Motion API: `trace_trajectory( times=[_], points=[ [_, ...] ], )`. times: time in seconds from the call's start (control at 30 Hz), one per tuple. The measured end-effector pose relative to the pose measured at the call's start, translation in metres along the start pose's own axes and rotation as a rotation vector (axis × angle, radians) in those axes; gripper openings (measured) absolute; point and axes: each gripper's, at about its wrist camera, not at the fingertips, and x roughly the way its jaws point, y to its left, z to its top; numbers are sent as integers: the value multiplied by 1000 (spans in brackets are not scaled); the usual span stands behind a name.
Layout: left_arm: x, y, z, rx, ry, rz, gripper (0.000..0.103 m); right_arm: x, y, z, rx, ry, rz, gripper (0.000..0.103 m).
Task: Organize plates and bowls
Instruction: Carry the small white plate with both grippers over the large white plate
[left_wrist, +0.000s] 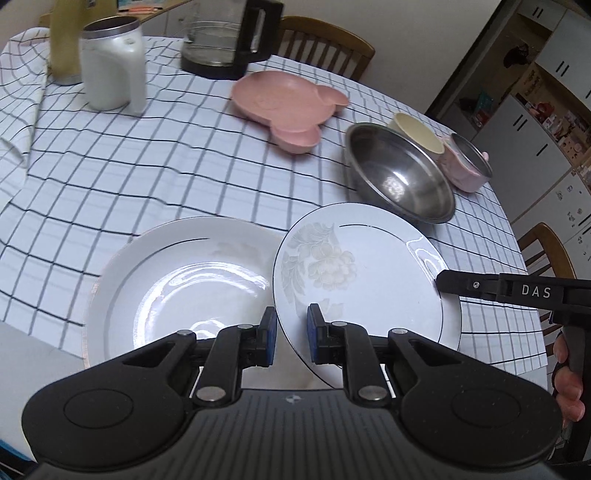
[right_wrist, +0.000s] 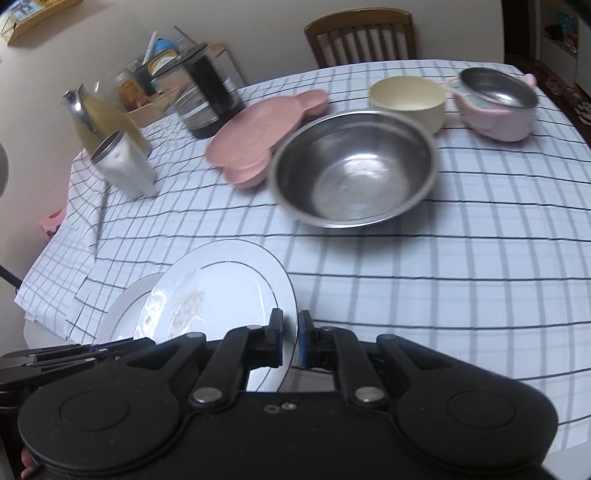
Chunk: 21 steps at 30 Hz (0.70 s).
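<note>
Flowered plate (left_wrist: 362, 273): it is tipped up off the checked tablecloth (left_wrist: 147, 177), with its left edge over the rim of the deep white plate (left_wrist: 177, 280) beside it.
Left claw (left_wrist: 290, 334): its blue pads sit on both sides of the plate's near edge with a small gap, so it looks loose, not pinching hard.
Right claw (right_wrist: 290, 341): pressed close on the plate's right edge, pinching it.
Could slip: the plate is shiny and thin, and only one claw seems to hold it tight. If that claw lets go early, the plate may drop and chip.
Could bang: lowered too fast, it may knock the deep white plate.
Could bump: the steel bowl (left_wrist: 400, 171) sits just behind, so a big swing may hit it.
</note>
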Motion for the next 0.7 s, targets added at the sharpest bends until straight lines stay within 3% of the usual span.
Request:
trace_trajectory(
  times=[0.33,0.7],
  points=[
    [-11,54,-10,-27,18,15,16,21,53,-19,-22,27,0,9],
    [-5,85,-22,-43,49,34,16,43,83,-37,-48,62,-18,9]
  ],
)
